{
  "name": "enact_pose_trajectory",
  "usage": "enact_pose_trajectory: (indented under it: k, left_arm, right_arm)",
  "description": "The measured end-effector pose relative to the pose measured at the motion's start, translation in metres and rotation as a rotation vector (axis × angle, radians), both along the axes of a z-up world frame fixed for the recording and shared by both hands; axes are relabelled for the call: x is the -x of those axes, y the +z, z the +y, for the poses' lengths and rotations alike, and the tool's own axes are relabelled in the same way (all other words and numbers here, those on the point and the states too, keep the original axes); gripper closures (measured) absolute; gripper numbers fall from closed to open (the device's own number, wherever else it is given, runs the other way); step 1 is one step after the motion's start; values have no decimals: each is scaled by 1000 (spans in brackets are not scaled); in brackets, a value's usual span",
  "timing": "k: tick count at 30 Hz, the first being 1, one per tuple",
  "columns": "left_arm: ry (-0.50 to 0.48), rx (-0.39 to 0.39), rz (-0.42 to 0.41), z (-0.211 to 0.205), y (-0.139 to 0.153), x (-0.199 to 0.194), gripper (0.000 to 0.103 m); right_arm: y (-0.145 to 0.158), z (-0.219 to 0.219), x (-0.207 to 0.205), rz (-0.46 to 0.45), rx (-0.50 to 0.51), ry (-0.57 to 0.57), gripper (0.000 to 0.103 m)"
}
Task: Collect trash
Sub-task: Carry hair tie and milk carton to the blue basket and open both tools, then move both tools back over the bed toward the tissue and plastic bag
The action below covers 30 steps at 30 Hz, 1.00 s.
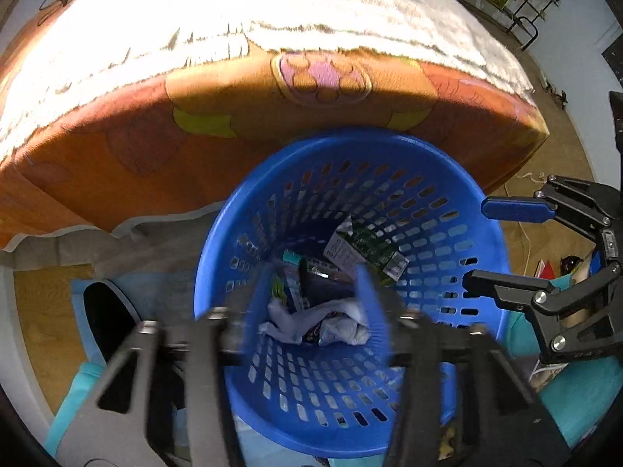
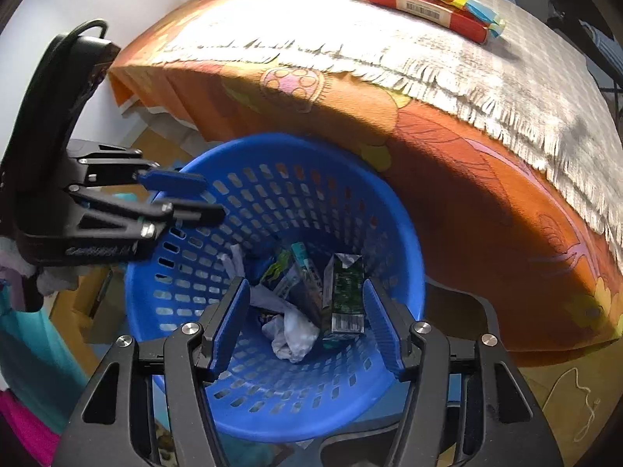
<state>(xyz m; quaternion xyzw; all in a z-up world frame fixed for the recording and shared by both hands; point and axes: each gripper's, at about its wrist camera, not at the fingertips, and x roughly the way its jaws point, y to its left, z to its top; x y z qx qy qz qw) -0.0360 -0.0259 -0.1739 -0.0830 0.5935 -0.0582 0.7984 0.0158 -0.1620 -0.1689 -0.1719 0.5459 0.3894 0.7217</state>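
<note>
Two grippers, left gripper (image 1: 311,303) and right gripper (image 2: 307,327), hung with jaws apart and empty over the blue basket (image 2: 187,284) holding the trash (image 2: 292,330) beside an orange-covered bed (image 2: 467,202). The left fingers were blurred, and the red box (image 2: 428,9) on the bed was cut off in the left view.

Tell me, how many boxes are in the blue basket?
3 that I can see: a green carton on the right, a teal-topped box beside it, and a green-printed one further left. Crumpled tissue may hide more.
</note>
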Motion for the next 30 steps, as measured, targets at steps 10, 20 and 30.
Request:
enact_pose_trajectory:
  k: [10,20,30]
  left_arm:
    - [15,5,-7,3,8,-8,52]
    - [86,29,-101,26,49,-34,52]
    - [145,42,-170,52,82,-73,52]
  right_arm:
    - [6,-4,-7,-21,-6,-27,43]
    - [34,-8,-28,-74,-54,-61,43]
    - [64,-15,-69,-118,-133,-148,43]
